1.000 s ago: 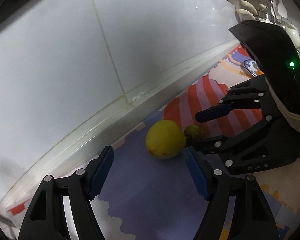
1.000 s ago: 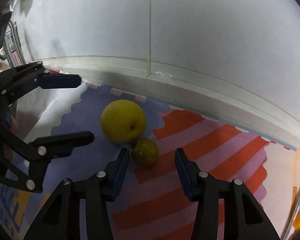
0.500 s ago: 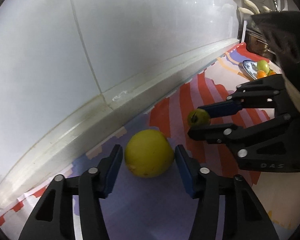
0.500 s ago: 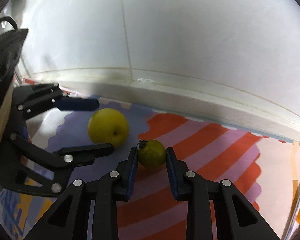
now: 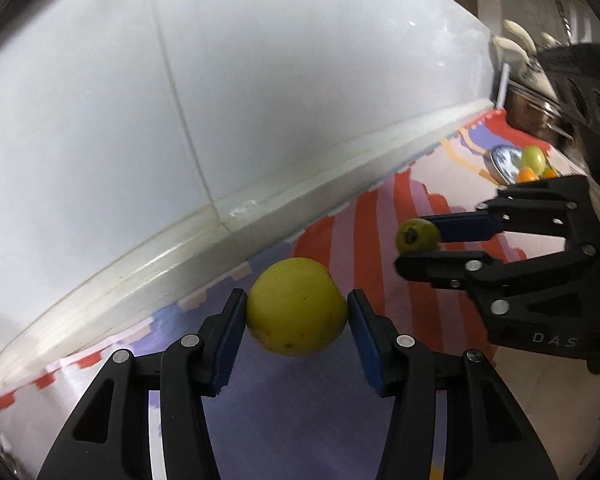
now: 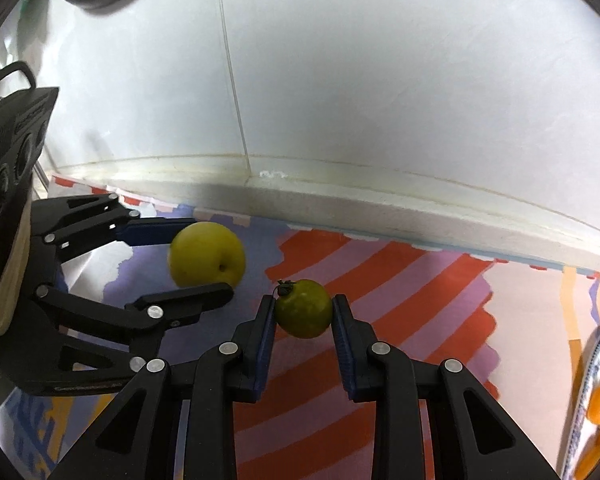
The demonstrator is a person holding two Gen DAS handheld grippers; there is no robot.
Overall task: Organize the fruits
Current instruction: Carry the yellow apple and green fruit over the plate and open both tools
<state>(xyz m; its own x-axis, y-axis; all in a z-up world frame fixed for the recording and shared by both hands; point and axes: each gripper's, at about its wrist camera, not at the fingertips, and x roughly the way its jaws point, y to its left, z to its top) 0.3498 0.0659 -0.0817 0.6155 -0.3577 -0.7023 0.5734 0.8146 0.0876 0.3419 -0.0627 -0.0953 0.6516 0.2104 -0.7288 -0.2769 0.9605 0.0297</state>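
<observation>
Left hand-held gripper clamped the large round yellow fruit; right hand-held gripper clenched the small green stemmed fruit. Both sat just above the striped mat on the tabletop. Best move was probably a steady carry to the blue-patterned plate, keeping the pads square.

White tiled wall ahead of my fingers, one vertical grout line. Pale ledge along wall base. Beneath fingers, patterned mat: red, lilac, purple stripes. Far right past fingertips, what I take for metal rack, blurred. Light soft, even.
</observation>
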